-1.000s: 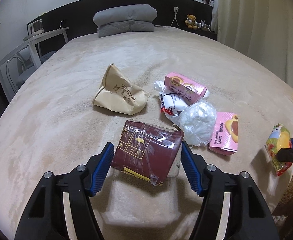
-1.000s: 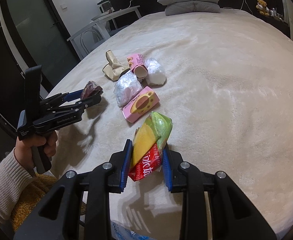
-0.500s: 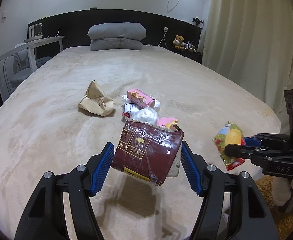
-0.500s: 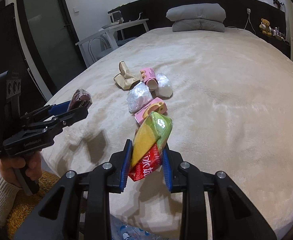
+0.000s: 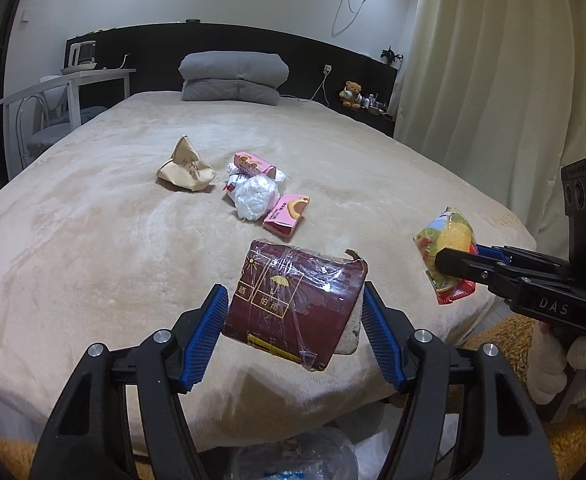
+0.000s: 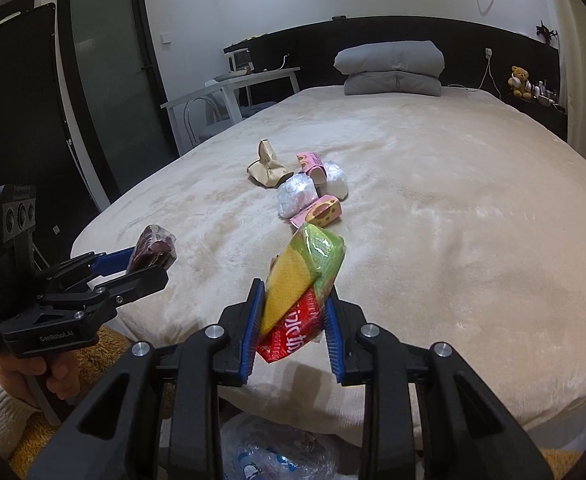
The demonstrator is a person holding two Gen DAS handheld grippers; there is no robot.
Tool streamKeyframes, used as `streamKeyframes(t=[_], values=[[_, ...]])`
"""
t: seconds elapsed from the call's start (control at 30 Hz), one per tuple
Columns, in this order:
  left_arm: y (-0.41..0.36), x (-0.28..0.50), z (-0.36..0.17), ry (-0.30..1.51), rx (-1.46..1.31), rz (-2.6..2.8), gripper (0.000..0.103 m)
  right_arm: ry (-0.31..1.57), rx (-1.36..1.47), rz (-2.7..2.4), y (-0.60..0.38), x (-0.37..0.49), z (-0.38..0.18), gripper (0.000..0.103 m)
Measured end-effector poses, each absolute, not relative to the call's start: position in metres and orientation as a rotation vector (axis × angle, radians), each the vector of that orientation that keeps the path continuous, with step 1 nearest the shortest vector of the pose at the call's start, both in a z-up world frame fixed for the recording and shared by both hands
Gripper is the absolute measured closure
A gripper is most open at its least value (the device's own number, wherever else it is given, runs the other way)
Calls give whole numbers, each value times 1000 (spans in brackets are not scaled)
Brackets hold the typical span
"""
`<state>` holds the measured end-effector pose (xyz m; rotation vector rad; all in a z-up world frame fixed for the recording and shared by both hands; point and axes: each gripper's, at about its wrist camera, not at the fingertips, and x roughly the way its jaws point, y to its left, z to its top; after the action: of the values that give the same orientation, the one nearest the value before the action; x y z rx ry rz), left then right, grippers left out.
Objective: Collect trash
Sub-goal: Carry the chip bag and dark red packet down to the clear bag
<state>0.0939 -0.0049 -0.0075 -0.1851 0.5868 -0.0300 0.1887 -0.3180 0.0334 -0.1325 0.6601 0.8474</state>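
My left gripper [image 5: 293, 312] is shut on a dark red tissue pack [image 5: 293, 304] and holds it above the foot of the bed; it also shows in the right wrist view [image 6: 149, 260]. My right gripper [image 6: 293, 312] is shut on a yellow, green and red snack bag [image 6: 301, 280], also seen in the left wrist view [image 5: 449, 256]. On the beige bed [image 5: 93, 240] lie a tan paper bag [image 5: 185, 166], two pink boxes [image 5: 287, 214] [image 5: 251, 163] and crumpled white plastic [image 5: 255, 196].
A clear plastic bag [image 6: 269, 452] lies on the floor below the grippers, by an orange rug [image 5: 505, 332]. Grey pillows [image 5: 233, 76] sit at the headboard. A white desk and chair [image 5: 61, 96] stand left of the bed; a curtain [image 5: 493, 80] hangs on the right.
Both grippers have pulled back from the bed and lifted, each still holding its item. The trash left on the bed now looks farther away.
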Motion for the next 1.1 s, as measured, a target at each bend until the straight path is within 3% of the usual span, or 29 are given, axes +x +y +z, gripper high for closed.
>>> streamKeyframes(t=[0.5,1.1], values=[[-31,30,-24,607,-250,-49,38,732,-85,822,-349,125,17,73],[-35,38,-88,904,-369,-23,37,1076,-91,844,-340,132,-48,73]])
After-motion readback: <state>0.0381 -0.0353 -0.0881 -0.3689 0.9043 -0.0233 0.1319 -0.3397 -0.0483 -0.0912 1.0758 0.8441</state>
